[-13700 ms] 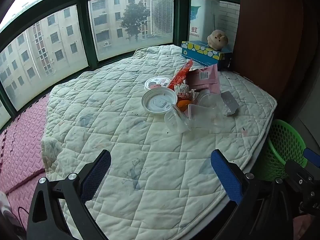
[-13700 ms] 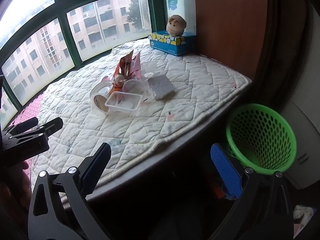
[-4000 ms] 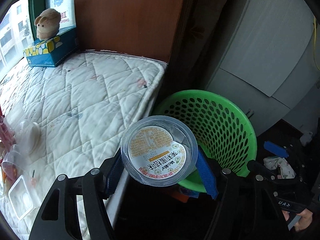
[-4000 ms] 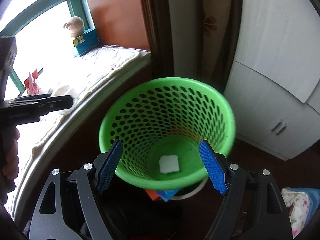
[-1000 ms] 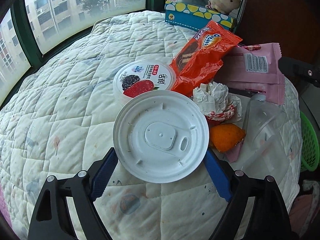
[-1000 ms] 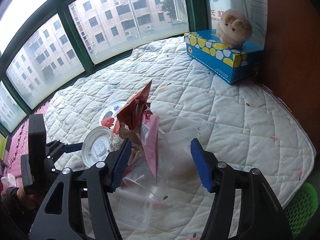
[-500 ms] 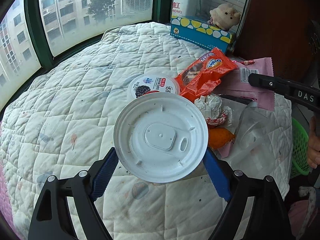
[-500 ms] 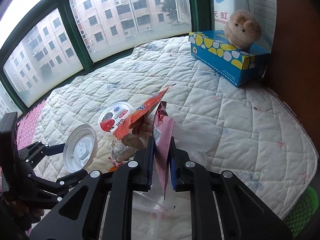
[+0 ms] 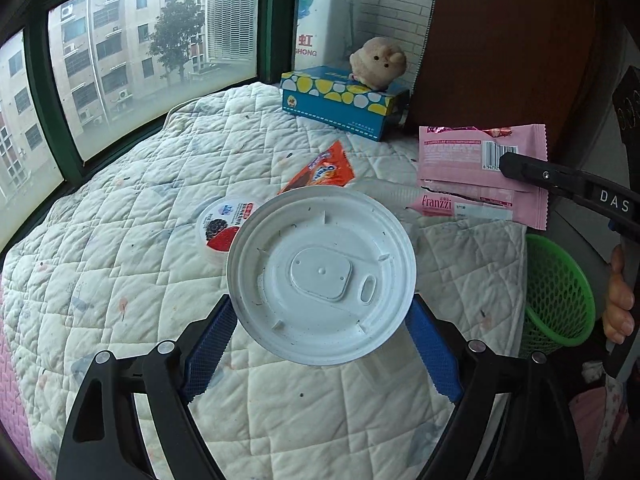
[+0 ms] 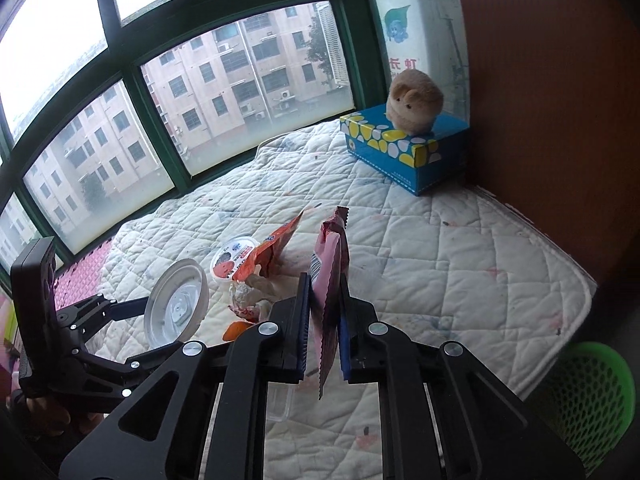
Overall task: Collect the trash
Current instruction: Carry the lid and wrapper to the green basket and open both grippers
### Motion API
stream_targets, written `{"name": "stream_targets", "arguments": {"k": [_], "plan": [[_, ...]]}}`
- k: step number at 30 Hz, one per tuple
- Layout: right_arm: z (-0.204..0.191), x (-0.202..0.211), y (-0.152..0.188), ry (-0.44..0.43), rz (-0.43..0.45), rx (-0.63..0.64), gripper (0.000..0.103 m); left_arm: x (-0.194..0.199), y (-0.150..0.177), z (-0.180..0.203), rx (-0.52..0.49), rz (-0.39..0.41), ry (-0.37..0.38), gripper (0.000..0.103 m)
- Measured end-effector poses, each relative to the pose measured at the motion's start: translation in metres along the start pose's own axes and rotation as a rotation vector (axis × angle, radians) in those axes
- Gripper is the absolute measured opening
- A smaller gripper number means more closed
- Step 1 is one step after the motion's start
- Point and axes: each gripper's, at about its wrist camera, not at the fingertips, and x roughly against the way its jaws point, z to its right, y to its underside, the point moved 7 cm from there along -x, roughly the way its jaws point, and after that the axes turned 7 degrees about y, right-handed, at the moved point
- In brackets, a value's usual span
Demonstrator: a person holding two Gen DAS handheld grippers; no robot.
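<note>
**Both grippers loaded above the quilt**

Your left gripper [image 9: 320, 344] clamps the white lid [image 9: 321, 278]; your right gripper [image 10: 324, 320] pinches the pink wrapper [image 10: 331, 276] (lifted edge-on). The green basket [image 9: 558, 292] sits at 3 o'clock, past the quilt [image 9: 120, 280] edge.

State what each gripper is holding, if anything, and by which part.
The left gripper holds the white lid across its rim. The right gripper pinches the pink wrapper near one edge between its fingers.
</note>
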Motion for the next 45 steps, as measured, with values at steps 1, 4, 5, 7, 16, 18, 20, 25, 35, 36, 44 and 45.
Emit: {"name": "stream_targets", "arguments": {"k": [1,4,5,7,16,18,20,25,35,36,44,45], "plan": [[0.006,0.006,0.002,0.006,0.005,-0.004,0.013,0.0,-0.001,0.007,-0.009,0.001,0.007,0.082],[0.025,0.023,0.011,0.037,0.021,-0.018,0.013,-0.003,-0.004,0.031,-0.042,-0.001,0.028,0.082],[0.032,0.028,0.014,0.045,0.022,-0.026,0.012,-0.004,-0.004,0.039,-0.054,-0.003,0.036,0.082],[0.048,0.039,0.02,0.064,0.027,-0.046,0.012,-0.007,-0.006,0.055,-0.075,-0.004,0.053,0.082],[0.111,0.083,0.053,0.173,0.046,-0.099,0.012,-0.025,-0.011,0.134,-0.167,-0.026,0.139,0.082],[0.128,0.092,0.062,0.197,0.046,-0.12,0.012,-0.031,-0.01,0.152,-0.188,-0.036,0.159,0.082],[0.145,0.1,0.071,0.224,0.041,-0.142,0.012,-0.037,-0.009,0.17,-0.206,-0.048,0.18,0.082],[0.185,0.115,0.093,0.29,0.017,-0.192,0.012,-0.054,-0.005,0.215,-0.258,-0.078,0.221,0.082],[0.238,0.129,0.131,0.356,-0.039,-0.282,0.014,-0.083,0.005,0.279,-0.346,-0.135,0.267,0.082],[0.242,0.13,0.134,0.358,-0.038,-0.292,0.015,-0.086,0.006,0.284,-0.354,-0.139,0.268,0.082],[0.264,0.145,0.148,0.377,-0.022,-0.335,0.034,-0.107,0.02,0.317,-0.389,-0.189,0.287,0.082],[0.266,0.148,0.149,0.377,-0.017,-0.342,0.038,-0.11,0.021,0.321,-0.39,-0.196,0.29,0.082]]}}
